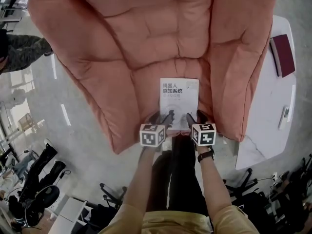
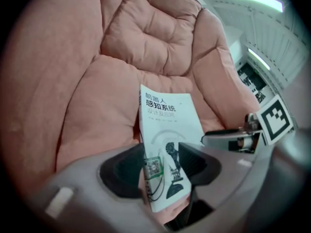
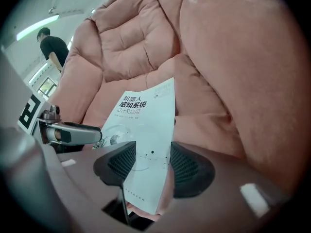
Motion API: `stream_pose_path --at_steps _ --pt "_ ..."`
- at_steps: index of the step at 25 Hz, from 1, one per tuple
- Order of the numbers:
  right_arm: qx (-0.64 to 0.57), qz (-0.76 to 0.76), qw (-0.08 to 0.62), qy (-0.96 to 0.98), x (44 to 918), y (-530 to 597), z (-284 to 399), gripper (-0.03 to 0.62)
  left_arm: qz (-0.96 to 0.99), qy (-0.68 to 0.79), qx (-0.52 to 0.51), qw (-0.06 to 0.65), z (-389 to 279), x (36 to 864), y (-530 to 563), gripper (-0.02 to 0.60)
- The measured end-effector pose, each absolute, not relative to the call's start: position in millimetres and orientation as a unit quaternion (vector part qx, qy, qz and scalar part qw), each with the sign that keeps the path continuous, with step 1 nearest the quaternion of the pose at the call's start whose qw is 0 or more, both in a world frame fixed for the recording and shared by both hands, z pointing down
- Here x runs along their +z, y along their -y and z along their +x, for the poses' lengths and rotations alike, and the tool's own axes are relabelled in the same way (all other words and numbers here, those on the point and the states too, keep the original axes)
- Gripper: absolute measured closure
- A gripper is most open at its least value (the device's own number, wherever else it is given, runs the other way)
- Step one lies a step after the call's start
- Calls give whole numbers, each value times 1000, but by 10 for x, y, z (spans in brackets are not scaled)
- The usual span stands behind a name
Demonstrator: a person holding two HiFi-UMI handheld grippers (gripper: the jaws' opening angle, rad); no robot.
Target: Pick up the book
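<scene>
A white book (image 1: 179,99) with a printed cover lies flat on the seat of a pink padded armchair (image 1: 146,38). Both grippers sit at the book's near edge. My left gripper (image 1: 162,117) stands open over the near left corner. In the left gripper view the book's (image 2: 167,123) left edge runs between the dark pads (image 2: 121,171) with gaps on both sides. My right gripper (image 1: 196,117) is open at the near right corner. In the right gripper view the book's (image 3: 143,115) right edge lies between the pads (image 3: 192,168), untouched on the right side.
A white table (image 1: 265,106) stands to the right of the armchair, with a dark red book (image 1: 282,55) and a small white device (image 1: 283,117) on it. Black office chairs (image 1: 39,179) are at lower left. A person (image 3: 56,47) stands beyond the armchair.
</scene>
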State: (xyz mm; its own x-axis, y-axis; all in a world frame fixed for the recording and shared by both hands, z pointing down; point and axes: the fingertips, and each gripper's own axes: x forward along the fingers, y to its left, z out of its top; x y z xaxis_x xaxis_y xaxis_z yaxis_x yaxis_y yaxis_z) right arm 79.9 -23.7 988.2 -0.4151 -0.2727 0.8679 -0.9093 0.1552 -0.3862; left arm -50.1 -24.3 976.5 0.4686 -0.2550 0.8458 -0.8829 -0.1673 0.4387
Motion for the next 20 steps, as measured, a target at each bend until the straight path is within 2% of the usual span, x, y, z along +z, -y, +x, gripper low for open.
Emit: stream_pose_path --at_steps 1,2,8,11,13,16,20 --pt "486 434 329 683 9890 232 806 362 695 410 314 500 -508 9783 241 360" --pt "487 437 331 680 9902 224 807 316 692 412 314 502 -518 9802 237 357" --pt "509 404 326 687 9995 215 643 295 683 396 316 526 -507 9931 187 292" --pt "531 396 302 686 10057 226 681 301 678 390 319 534 -487 10020 168 304" --pt "536 392 293 687 10107 230 684 272 673 384 317 546 -492 10075 172 321" --pt "525 405 296 687 10189 260 681 263 662 364 316 574 -468 10139 186 336" --pt "525 427 276 682 10209 271 716 285 638 338 331 607 -420 10177 166 364"
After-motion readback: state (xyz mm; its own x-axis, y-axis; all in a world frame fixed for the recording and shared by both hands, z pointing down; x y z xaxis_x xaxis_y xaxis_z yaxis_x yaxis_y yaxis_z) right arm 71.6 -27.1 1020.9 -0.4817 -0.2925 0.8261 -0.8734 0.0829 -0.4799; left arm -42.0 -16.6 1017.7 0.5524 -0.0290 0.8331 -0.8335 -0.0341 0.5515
